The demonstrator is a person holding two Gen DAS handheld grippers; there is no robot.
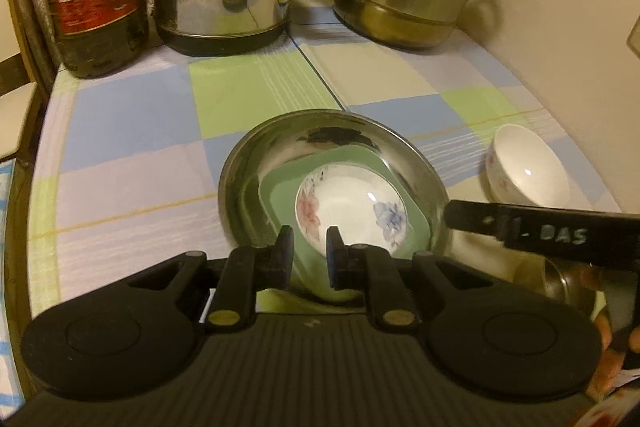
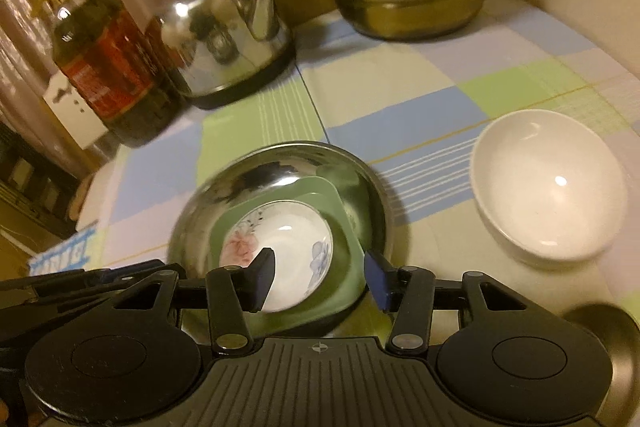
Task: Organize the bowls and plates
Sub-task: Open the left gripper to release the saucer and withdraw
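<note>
white bowl [image 2: 548, 183] at 3 o'clock: glazed, slippery, fragile; i'd pinch its rim. right gripper [image 2: 320, 279] wide and empty, left gripper [image 1: 310, 259] narrow, empty.

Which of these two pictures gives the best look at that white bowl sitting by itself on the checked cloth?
The right wrist view: the white bowl shows whole, its empty inside open to the camera. In the left wrist view the bowl sits near the edge, smaller, with flowers on its outside.

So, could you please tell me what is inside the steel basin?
The steel basin holds a green square plate with a floral bowl on top; anything beneath the plate is hidden.
</note>
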